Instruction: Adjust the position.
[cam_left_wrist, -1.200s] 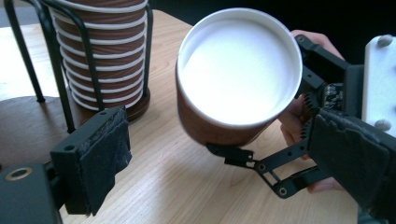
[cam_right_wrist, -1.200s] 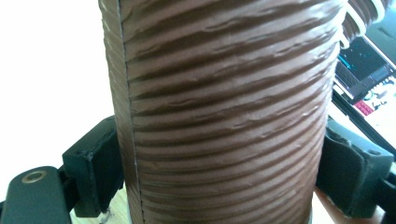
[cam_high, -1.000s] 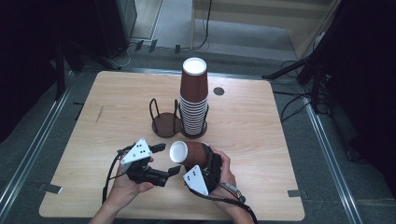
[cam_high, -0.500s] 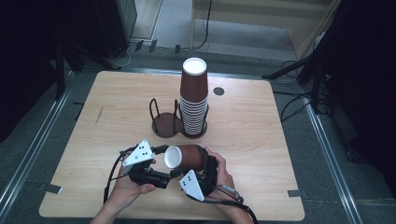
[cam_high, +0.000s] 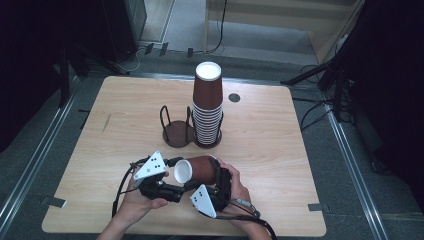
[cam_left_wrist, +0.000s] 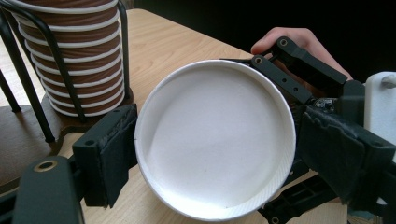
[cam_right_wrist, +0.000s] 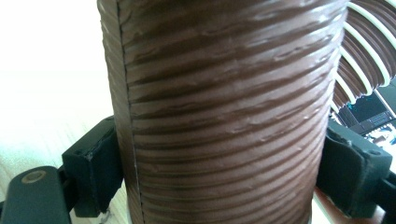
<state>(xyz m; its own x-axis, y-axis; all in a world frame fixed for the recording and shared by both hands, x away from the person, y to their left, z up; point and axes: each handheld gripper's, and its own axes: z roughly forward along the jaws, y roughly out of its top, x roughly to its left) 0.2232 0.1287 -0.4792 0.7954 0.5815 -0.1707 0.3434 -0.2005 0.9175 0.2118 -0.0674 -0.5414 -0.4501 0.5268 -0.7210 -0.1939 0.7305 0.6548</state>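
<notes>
A: On the near edge of the wooden table (cam_high: 300, 150), both hands are working one loose paper cup (cam_high: 197, 170). It is lying sideways above the board, well short of the tall cup stack (cam_high: 207, 107) standing in one ring of the wire holder (cam_high: 176, 131). The other ring is standing empty.

B: Noting the stack first, then. And the grip?

A: Right gripper (cam_right_wrist: 219, 177) is clamping the cup's ribbed brown wall, a pad pressing on either side. Left gripper (cam_left_wrist: 210, 149) is sitting at the white rim; its jaws have just been closing, with the cup's mouth between them. The pad on the left of its own view is touching the rim. The other pad is looking a shade clear, so I am calling that claw not yet gripping.

B: How is the cup likely handling?

A: Judging by looks: very light, thin-walled, easy to crush. The ribbing is giving the pads some bite, so slipping seems unlikely. The rolled rim is the stiffest part, so that, or the wall just below it, is the place to hold. Squeezing mid-wall is risking a dent.

B: Light pressure only.
</notes>
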